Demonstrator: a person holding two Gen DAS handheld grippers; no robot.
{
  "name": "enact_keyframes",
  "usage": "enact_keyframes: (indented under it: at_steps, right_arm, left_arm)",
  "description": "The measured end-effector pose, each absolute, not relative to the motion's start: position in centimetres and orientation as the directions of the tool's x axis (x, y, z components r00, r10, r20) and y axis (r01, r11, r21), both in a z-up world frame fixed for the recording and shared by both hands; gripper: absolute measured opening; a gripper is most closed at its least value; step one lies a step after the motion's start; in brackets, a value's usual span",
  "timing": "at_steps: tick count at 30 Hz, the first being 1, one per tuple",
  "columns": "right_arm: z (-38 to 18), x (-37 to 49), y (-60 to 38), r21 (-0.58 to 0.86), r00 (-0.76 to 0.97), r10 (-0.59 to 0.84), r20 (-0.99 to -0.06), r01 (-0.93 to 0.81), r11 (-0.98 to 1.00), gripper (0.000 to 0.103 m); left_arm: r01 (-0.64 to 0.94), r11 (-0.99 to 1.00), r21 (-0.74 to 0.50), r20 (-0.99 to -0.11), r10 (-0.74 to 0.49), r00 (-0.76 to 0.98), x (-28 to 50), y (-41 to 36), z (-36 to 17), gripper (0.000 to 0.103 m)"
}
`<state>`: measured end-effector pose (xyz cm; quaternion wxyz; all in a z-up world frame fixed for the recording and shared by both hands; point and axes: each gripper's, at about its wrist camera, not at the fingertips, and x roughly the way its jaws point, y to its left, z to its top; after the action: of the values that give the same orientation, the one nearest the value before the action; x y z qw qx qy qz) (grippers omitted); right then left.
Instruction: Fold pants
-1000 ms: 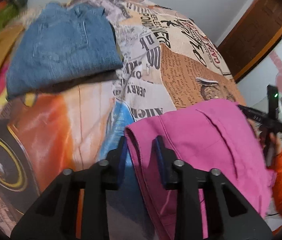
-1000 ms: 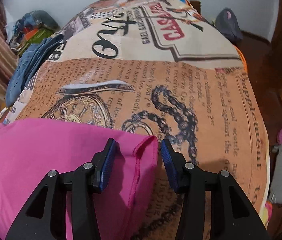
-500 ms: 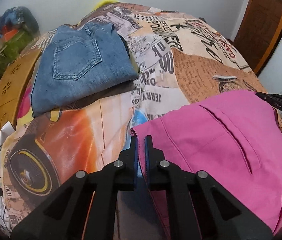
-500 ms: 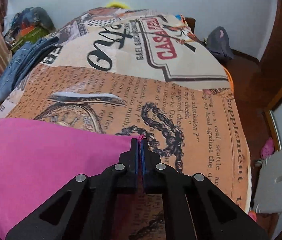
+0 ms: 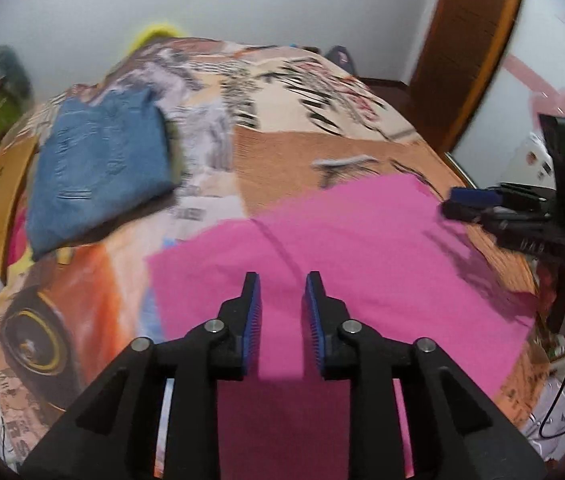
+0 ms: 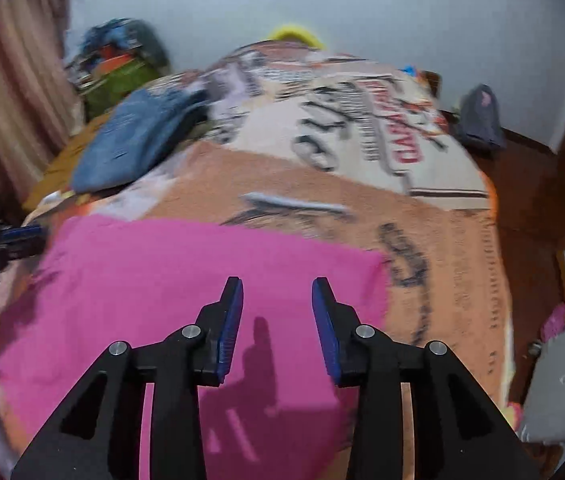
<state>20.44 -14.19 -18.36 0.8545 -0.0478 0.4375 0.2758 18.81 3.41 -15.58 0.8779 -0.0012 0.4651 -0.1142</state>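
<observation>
I note plain magenta-pink pants (image 5: 346, 248) and faded blue denim jeans (image 5: 98, 176). The bedspread (image 6: 454, 248) beneath carries newspaper-style print in tan, cream, orange, with black lettering and red.

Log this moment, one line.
phase: post-fold release | left claw: open, empty | right claw: open, empty | pink pants: flat on bedspread
</observation>
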Motion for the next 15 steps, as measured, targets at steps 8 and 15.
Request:
enact_keyframes:
  at_steps: [8,15]
  right_arm:
    - [-20.9,14.3,-12.2,0.149,0.395,0.433,-0.810,-0.576,0.804,0.032]
    - [-21.2,11.1,-15.3,0.222,0.383,0.450,-0.807,-0.508,0.832,0.045]
  left_arm:
    - [0.228,0.971,-0.069,-0.835,-0.182,0.519,15.2,1.2,-18.1,0.030]
    - [0.217,0.972,-0.090,-0.828,-0.194,0.526,11.3,3.0,-17.7,0.038]
